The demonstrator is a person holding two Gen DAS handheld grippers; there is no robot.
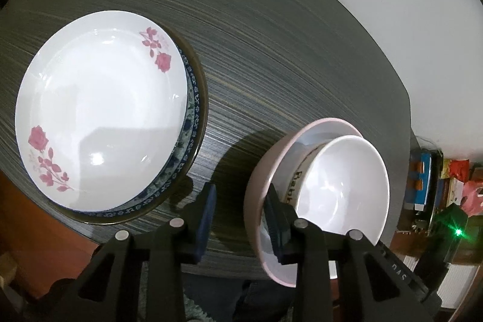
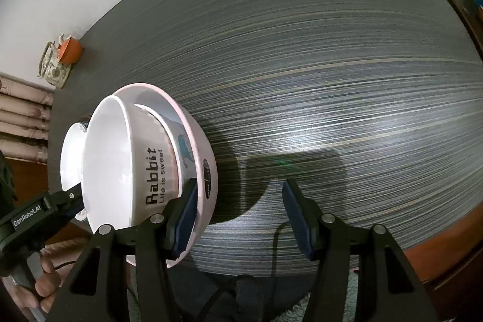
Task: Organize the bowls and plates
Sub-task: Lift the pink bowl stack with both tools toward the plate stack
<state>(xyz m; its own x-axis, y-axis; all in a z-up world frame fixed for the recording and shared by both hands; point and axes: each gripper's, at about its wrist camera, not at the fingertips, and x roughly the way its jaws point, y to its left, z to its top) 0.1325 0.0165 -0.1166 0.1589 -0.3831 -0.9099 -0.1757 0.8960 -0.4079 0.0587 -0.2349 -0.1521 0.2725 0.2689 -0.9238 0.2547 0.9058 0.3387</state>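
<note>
Currently: rose plate (image 1: pixel 99 107) stacked on blue-rimmed plate (image 1: pixel 193 122); Rabbit bowl (image 2: pixel 135 168) nested in pink bowl (image 2: pixel 205 171). My left gripper (image 1: pixel 241 219) and right gripper (image 2: pixel 238 216) spread, straddling pink rim. Stacks appear complete; placement remains.
</note>
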